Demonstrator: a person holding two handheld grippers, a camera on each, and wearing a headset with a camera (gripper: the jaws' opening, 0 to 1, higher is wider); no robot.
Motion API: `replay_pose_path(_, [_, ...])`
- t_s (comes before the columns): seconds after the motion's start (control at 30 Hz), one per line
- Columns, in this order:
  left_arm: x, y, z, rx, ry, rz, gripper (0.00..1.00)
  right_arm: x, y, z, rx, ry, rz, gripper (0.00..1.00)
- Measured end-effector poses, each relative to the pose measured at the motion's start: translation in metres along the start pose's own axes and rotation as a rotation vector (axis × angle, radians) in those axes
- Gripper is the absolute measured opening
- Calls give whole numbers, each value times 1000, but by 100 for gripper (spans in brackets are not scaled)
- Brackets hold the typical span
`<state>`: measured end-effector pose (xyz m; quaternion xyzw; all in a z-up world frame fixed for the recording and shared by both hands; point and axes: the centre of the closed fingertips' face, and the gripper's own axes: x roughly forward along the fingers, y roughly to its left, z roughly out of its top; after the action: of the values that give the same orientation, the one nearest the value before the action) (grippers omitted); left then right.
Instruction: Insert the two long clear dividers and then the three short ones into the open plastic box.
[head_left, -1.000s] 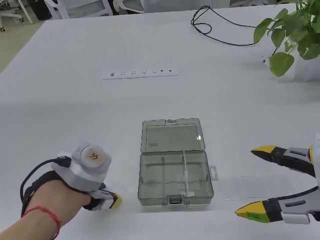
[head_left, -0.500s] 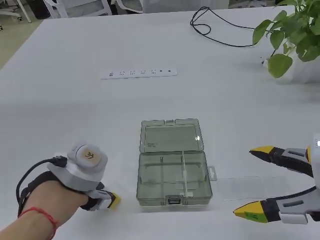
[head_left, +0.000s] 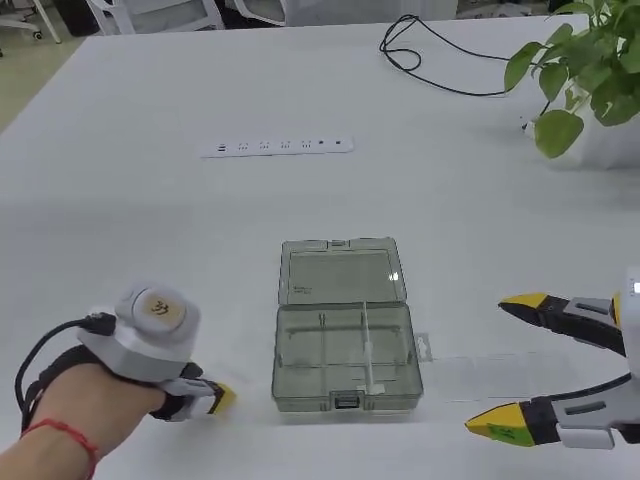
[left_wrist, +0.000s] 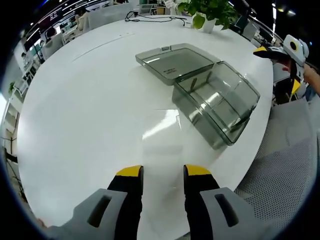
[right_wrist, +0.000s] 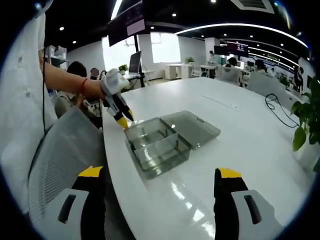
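Key relation: a faint clear divider lay flat on the table just right of the box, toward the right gripper. Its edges were hard to make out.
Long axis: the strip seemed to run left to right, from the box wall toward the gap between the right gripper's jaws, so the jaws stood either side of its width.
Nearer gripper: the right one, near the strip's outer end. The left gripper sat on the box's other side, well apart from the strip.
Right gripper: jaws spread wide, holding nothing. In the right gripper view the box lay ahead between them.
Left gripper: jaws a narrow gap apart and empty, tip low at the table. A glossy patch ahead of it in the left gripper view could have been clear plastic or glare; I could not tell.
Box: open, lid folded flat on the far side, with one upright divider already running front to back.
Surface: smooth white table, glossy, so a flat clear strip would likely be hard to lift.
Room: a power strip and a plant stood well clear of the work.
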<state>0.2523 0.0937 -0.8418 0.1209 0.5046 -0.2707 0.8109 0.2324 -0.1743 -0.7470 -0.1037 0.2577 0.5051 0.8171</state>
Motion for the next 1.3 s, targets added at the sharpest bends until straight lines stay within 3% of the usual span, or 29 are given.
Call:
replay_pose_path(0.23, [-8,7,-2,-42,-32,9,30,0,1,3,-4,2,-4,90])
replay_pose_path(0.53, [-26,6,15,-98,-125,2,30,0,3,12,4,-1,-12,90])
replay_pose_path(0.73, [-37,-1,33,-149,-210,-29,30,0,6,21,23,-5,-24,89])
replay_pose_path(0.8, [-41,-4,40,-154,-234,-37,30,0,-1,21,32,9,-50,88])
replay_pose_path(1.03, [-57,-20,66,-199,-334,-95,30,-1,1,42,57,-29,-63,86])
replay_pose_path(1.17, [-66,-31,81,-222,-392,-139,30,2,4,55,97,-40,-70,84])
replay_pose_path(1.3, [-72,-42,93,-246,-443,-183,30,5,7,72,184,-73,-75,80])
